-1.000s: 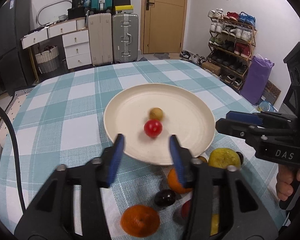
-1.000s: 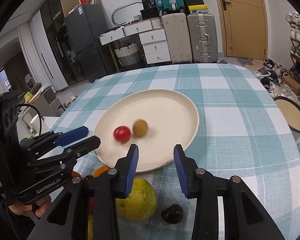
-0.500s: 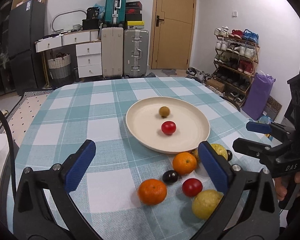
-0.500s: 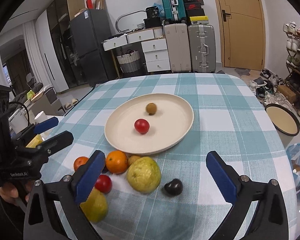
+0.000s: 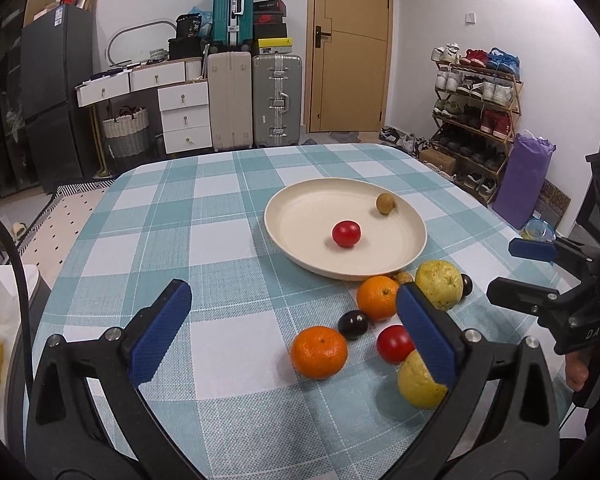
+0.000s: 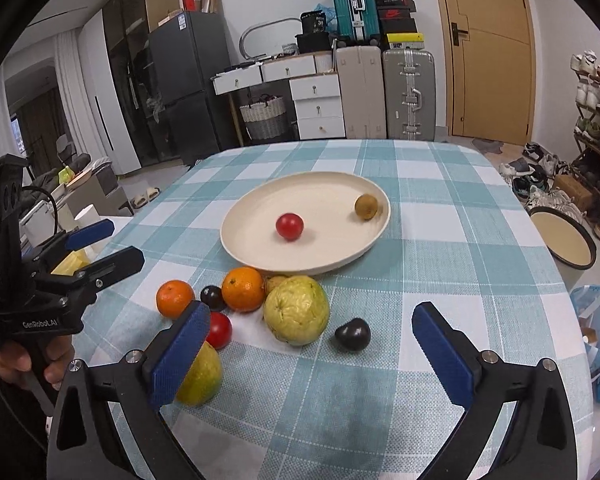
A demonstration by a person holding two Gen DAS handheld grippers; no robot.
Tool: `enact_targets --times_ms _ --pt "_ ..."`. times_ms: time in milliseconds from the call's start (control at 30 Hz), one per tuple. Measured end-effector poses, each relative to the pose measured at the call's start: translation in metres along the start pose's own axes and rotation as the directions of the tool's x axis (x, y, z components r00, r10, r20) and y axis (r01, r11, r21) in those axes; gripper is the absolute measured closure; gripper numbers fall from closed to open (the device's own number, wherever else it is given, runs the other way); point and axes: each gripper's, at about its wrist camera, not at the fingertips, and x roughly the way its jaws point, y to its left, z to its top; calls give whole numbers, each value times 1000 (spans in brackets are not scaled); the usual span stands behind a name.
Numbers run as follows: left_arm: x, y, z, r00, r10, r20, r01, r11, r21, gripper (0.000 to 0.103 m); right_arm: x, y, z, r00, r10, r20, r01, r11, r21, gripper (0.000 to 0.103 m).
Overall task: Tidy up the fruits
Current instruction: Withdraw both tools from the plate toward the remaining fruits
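A cream plate (image 5: 300,216) (image 6: 328,256) on the checked tablecloth holds a red tomato (image 5: 346,233) (image 6: 289,226) and a small brown fruit (image 5: 385,203) (image 6: 366,207) near its far rim. In front of the plate lie two oranges (image 5: 319,352) (image 5: 377,298), a second tomato (image 5: 394,343), two dark plums (image 5: 353,324) (image 6: 352,334), a green guava (image 6: 296,309) and a yellow fruit (image 5: 418,382). My left gripper (image 5: 290,330) is open and empty, held back over the near cloth. My right gripper (image 6: 314,350) is also open and empty, behind the guava.
The table's edges fall away on all sides. A second cream dish (image 6: 564,236) stands off the table at the right. Suitcases (image 5: 276,100), drawers and a shoe rack (image 5: 476,96) line the room's walls. A person's hand holds each gripper's handle.
Both grippers opened wide and pulled back from the plate toward the near edge. The tomato and the brown fruit, left on the plate, rolled apart; the brown fruit now rests near the far rim.
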Motion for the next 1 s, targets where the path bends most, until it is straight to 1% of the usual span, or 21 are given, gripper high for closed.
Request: enact_targets --times_ms 200,467,667,1000 --pt "13 2 -3 1000 3 -30 -3 1000 1 1 8 -7 -3 1000 -5 -22 6 1000 19 0" --pt "28 7 -12 997 14 -75 -14 1000 -8 1 20 -4 -9 998 -19 -66 20 1000 3 0" --pt "38 10 -17 993 25 -113 -26 1000 -8 1 27 -3 -13 996 -28 -90 28 1000 -4 0" --pt "51 12 -22 984 14 -175 -16 1000 -9 1 32 -7 -15 991 -46 -122 46 999 -3 0"
